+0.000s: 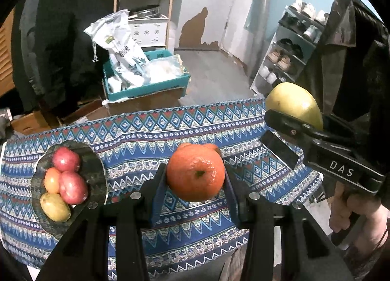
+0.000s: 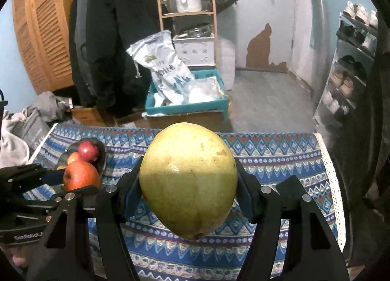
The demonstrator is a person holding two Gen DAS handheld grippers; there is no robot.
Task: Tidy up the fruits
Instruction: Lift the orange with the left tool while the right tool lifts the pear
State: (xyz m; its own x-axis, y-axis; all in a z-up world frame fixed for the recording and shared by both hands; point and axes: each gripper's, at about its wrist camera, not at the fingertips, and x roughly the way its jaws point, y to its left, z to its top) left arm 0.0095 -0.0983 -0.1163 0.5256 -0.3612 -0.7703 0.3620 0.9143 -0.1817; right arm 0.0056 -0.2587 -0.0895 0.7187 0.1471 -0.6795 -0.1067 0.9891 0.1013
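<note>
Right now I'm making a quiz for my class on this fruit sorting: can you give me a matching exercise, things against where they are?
Things:
1. orange
2. yellow-green mango
3. red apples
4. patterned cloth

Places:
A. on the dark plate
B. in the right claw
C. spread over the table
D. in the left claw

Pairs: 1-D, 2-B, 3-A, 4-C

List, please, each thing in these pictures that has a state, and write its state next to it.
left gripper: shut on the orange, held above the cloth
orange: gripped between both fingers
right gripper: shut on the yellow-green fruit
yellow-green fruit: gripped, lifted off the cloth
dark plate: on the patterned cloth, holding four small fruits
</note>
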